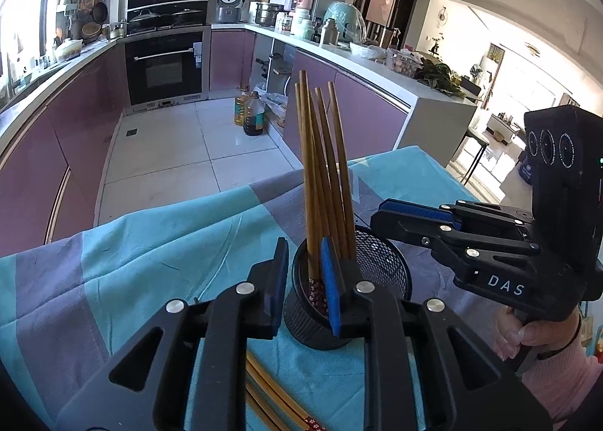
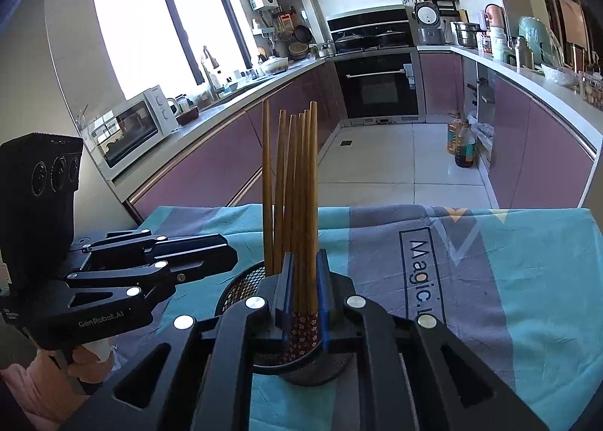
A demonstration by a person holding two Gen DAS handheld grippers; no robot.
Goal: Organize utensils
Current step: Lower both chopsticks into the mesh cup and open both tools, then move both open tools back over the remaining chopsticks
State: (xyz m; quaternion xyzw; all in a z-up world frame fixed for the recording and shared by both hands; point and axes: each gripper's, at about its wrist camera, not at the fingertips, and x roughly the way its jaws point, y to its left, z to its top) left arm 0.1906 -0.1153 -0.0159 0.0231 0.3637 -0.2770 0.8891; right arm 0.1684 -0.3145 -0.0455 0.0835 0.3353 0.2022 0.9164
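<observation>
A black mesh holder (image 1: 380,272) (image 2: 241,286) stands on the cloth-covered table and holds several wooden chopsticks (image 1: 324,171) (image 2: 297,197) upright. My left gripper (image 1: 303,288) is partly open at the holder's rim, with one chopstick between its blue pads; contact is unclear. My right gripper (image 2: 304,291) is shut on a bundle of chopsticks with red patterned ends (image 2: 303,329) over the holder. More chopsticks (image 1: 271,401) lie flat on the cloth under my left gripper. Each gripper shows in the other's view: the right gripper (image 1: 392,212), the left gripper (image 2: 226,254).
The table carries a teal and grey cloth (image 1: 150,242) (image 2: 490,280) with printed lettering. Beyond its far edge is the tiled kitchen floor with oil bottles (image 1: 252,112), purple cabinets, an oven (image 1: 166,65) and crowded counters.
</observation>
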